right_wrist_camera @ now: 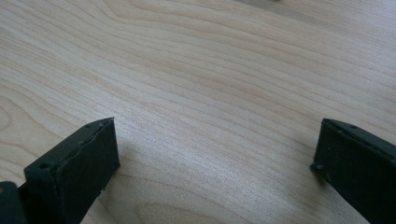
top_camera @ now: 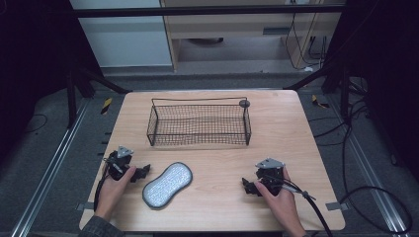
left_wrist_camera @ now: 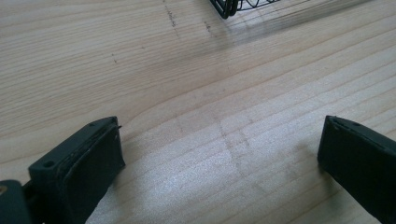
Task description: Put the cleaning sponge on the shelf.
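Table [top_camera: 296, 148]: wire basket [top_camera: 198, 123] near far edge, centre. Grey pad [top_camera: 167, 184] near front edge, left of centre. Left gripper [top_camera: 140, 173] beside pad, right gripper [top_camera: 248, 186] apart; both wide open, empty. Likely step: pad into basket; grip pad's narrow middle.

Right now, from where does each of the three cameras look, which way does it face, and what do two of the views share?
High view: sits above the person's side, looks forward and down on the light wooden table, black wire basket, grey oval scrubbing pad; both hands, left gripper and right gripper enter from below.
Left gripper view: rides the left gripper, looks along open jaws at tabletop; shares the basket's corner with the high view.
Right gripper view: rides the right gripper, faces bare tabletop between open jaws.
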{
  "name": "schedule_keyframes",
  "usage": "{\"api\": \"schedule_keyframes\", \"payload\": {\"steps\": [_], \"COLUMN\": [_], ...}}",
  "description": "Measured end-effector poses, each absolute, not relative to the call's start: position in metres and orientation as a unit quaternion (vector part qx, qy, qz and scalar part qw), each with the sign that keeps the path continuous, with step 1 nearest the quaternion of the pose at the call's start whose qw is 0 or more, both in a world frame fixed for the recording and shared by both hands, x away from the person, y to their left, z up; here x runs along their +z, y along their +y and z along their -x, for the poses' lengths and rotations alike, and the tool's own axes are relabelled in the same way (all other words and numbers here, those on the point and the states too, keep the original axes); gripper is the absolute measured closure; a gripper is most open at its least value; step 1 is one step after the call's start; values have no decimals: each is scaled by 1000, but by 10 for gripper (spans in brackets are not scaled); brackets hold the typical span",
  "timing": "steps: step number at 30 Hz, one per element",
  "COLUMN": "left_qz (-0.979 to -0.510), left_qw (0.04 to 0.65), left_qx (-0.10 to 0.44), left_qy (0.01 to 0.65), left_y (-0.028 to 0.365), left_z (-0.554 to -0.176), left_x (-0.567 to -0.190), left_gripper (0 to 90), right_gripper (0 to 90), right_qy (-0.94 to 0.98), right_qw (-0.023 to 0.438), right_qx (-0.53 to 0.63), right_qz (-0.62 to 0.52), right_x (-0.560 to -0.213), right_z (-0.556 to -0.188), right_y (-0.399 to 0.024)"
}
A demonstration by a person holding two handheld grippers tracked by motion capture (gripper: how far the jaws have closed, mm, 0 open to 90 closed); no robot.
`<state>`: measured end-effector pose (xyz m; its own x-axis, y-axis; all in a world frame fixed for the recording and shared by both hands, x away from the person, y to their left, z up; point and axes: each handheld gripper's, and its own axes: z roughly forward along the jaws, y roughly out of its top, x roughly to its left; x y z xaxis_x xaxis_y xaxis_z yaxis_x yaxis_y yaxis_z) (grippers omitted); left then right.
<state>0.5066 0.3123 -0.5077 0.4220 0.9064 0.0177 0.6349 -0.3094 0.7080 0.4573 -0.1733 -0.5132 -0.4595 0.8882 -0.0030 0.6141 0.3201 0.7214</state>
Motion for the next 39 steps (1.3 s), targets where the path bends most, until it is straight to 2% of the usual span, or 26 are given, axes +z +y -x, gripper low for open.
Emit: {"api": "schedule_keyframes", "payload": {"steps": [4,13,24,33,39], "left_qz": [-786,-788,-837,-872,-885], "left_qw": [314,337,322,296,270], "left_qx": [213,210,166,133,102], "left_qy": [489,469,411,367,366], "left_y": [311,302,281,248,231], "left_z": [-506,-484,-470,-461,-461], "left_x": [-500,-470,-444,-444,-445], "left_gripper": [39,27,39,44,44], "right_gripper": [4,4,4,4,4], "right_qy": [784,784,787,787,790], "right_qw": [205,207,205,205,203], "right_qx": [334,333,334,335,334], "right_qz": [-481,-481,-476,-476,-473], "right_x": [-513,-513,-513,-513,-513], "right_z": [-456,-455,-455,-454,-455], "right_y": [-173,-173,-174,-174,-175]}}
